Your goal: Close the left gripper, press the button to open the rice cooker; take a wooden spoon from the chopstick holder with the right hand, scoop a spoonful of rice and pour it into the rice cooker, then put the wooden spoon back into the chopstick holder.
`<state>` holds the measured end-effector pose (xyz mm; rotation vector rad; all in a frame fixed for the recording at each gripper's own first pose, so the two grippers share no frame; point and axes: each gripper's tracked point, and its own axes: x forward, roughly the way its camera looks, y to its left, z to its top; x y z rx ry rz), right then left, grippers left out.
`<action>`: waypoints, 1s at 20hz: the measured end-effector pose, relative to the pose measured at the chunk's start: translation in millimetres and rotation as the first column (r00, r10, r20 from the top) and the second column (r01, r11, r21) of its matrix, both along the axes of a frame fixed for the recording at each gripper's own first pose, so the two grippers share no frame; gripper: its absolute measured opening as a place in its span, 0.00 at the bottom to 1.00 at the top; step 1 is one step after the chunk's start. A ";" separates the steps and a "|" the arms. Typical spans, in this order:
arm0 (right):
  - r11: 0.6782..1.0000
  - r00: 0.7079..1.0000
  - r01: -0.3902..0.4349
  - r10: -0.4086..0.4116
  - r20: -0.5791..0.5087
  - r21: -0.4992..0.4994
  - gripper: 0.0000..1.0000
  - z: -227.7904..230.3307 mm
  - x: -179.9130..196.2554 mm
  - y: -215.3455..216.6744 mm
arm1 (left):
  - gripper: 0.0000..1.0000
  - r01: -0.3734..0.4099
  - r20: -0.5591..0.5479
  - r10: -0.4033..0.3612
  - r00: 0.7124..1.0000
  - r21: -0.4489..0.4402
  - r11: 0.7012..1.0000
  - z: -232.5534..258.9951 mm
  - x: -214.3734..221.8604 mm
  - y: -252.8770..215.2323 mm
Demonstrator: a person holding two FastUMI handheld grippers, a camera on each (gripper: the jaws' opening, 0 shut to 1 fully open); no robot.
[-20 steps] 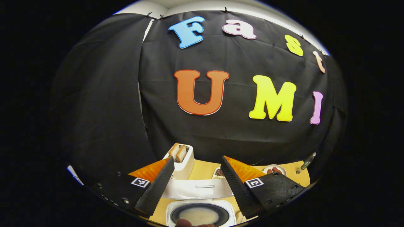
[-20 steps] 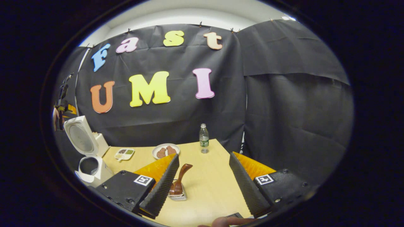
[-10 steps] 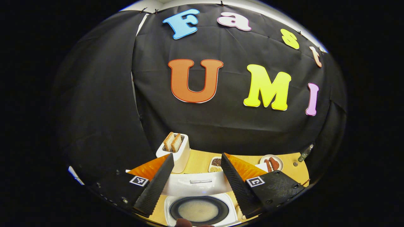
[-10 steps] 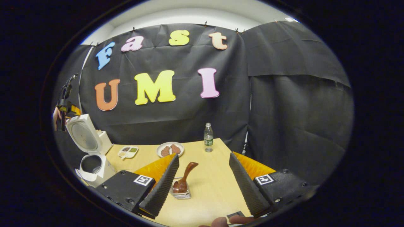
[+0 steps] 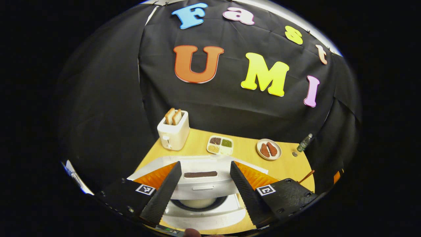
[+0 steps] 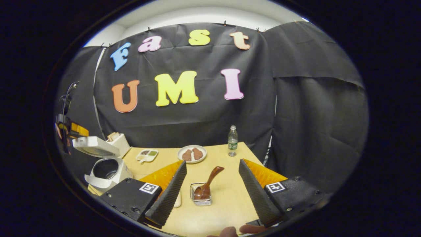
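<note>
**Lid tipped down over the cooker, spoon back in its holder**

Since the earlier picture, the rice cooker's lid (image 6: 95,146) had swung from standing up to lying nearly flat above the pot, and the left gripper view now looked further down at the worktop (image 5: 246,153).

No brand name or label could be read; the bottle's label was too small to make out. Each gripper carried small black-and-white square markers.

The left gripper (image 5: 204,187) had its jaws wide open and held nothing. The rice cooker (image 5: 204,200) sat right between the jaws, with a pale bit of rice showing in the dark pot under the lid's edge. I could not tell if the jaws touched the cooker.

The right gripper (image 6: 212,194) also had its jaws wide open and empty. Between them stood the chopstick holder (image 6: 200,197), with the wooden spoon (image 6: 210,184) leaning in it, handle up and to the right. The jaws were apart from both.

In the left gripper view, a toaster (image 5: 173,133) held two slices of bread, and a sectioned dish (image 5: 219,145), a plate (image 5: 269,149) of brown food and a bottle (image 5: 304,142) sat near the back wall. In the right gripper view, the cooker's whole side could be seen at the far left, and a fingertip (image 6: 230,231) showed at the bottom edge.
</note>
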<state>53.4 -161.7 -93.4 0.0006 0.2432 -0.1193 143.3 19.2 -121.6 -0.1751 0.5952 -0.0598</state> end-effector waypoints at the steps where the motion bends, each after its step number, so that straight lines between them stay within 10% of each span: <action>1: 1.000 1.000 -0.021 0.021 -0.005 -0.008 0.99 -0.8 -0.7 7.6 | 0.96 -0.002 -0.024 0.002 1.000 -0.014 1.000 -12.1 -12.6 -2.2; 20: 0.977 0.977 -0.211 0.210 -0.040 -0.025 0.99 -8.7 26.6 67.9 | 0.96 -0.020 -0.289 0.011 0.957 -0.026 0.999 -119.4 -62.5 -9.3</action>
